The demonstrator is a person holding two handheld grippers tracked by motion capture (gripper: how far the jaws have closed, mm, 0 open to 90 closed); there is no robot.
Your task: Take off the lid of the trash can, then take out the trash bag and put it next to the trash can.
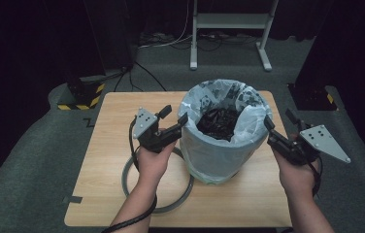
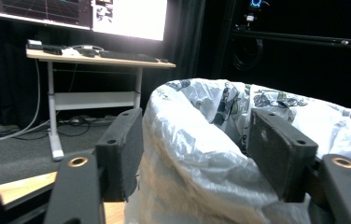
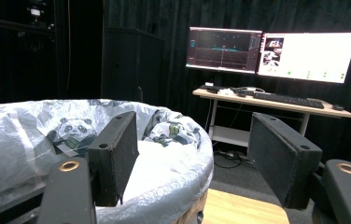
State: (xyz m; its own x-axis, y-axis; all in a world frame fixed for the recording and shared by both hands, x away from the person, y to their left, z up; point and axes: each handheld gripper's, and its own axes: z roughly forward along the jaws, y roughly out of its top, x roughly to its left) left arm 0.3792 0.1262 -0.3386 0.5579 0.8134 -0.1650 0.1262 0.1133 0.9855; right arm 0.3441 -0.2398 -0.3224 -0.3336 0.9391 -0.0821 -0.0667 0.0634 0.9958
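Bin (image 1: 217, 158) stands on the table (image 1: 117, 111), right of centre toward the far edge, upright. A white bag (image 1: 251, 127) with panda prints lines it, folded over the rim all round; dark stuff (image 1: 218, 121) sits inside, can't tell what it is from here. A grey ring (image 1: 133, 171) lies flat on the table at the bin's near-left foot, partly under the left hand (image 1: 152, 162). Left gripper (image 1: 174, 116) is up at the bin's left rim, jaws straddling the bag's edge: in the left gripper view one jaw stands outside the bin and the other inside, with the rolled plastic (image 2: 201, 154) between them. Jaws half-wide; the inner pad looks to touch the bag, the outer one seems just clear, so not clamped as far as I can tell. Right gripper (image 1: 276, 122) is at the right rim, held by the right hand (image 1: 297, 172), grey plate on top. In the right gripper view its jaws (image 3: 197, 158) stand fairly wide, one over the bag's rim fold (image 3: 164, 182), the other out beyond the bin over the table edge; no pinch on the plastic. Behind the table: dark carpet, a white desk frame (image 1: 229, 22); a desk with two lit monitors (image 3: 271, 53) shows in the gripper views.
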